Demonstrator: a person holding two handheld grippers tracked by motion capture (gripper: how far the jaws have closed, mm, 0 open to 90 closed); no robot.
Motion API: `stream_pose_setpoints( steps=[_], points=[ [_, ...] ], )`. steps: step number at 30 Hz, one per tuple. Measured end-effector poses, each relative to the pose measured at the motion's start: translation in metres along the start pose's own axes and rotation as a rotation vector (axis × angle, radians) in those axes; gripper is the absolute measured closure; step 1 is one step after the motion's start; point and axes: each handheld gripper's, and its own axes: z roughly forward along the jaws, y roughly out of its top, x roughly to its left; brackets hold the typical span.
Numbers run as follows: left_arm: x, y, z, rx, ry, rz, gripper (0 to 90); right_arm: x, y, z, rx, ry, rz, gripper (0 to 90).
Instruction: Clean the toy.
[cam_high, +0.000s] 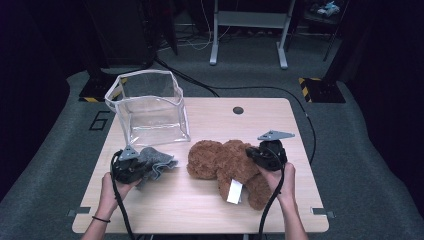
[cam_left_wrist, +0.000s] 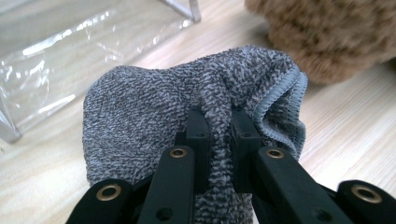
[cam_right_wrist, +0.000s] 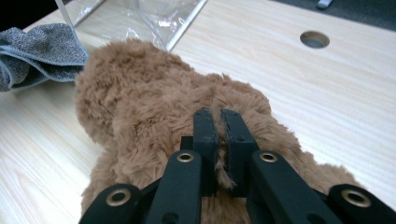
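Two soft things sit near me on the counter (cam_high: 200, 210): my left gripper (cam_left_wrist: 217, 116) is pinched tight on a fold of the light, floppy grey cloth (cam_left_wrist: 154, 107), my right gripper (cam_right_wrist: 217, 119) on the brown teddy bear's (cam_right_wrist: 140, 98) plush back, right of it. Both squash easily, so deep folds should hold best.

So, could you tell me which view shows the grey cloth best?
The left gripper view: the grey cloth is close up, pinched. The high view shows it small beside the clear box; the right gripper view shows one corner.
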Motion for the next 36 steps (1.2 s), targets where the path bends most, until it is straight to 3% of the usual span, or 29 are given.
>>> stream_pose_setpoints(
  steps=[15,26,30,36],
  points=[
    [-0.017,0.025,-0.013,-0.109,-0.017,0.046,81.6,0.012,0.018,-0.001,-0.035,-0.014,-0.019,86.2],
    [-0.052,0.045,-0.007,-0.202,-0.06,0.115,81.1,0.025,0.029,0.002,-0.037,-0.013,-0.048,86.2],
    [-0.073,0.056,0.004,-0.223,-0.092,0.152,81.0,0.03,0.033,0.003,-0.05,-0.008,-0.055,86.4],
    [-0.084,0.062,0.027,-0.209,-0.121,0.155,80.9,0.037,0.04,0.003,-0.071,0.009,-0.065,86.6]
  ],
)
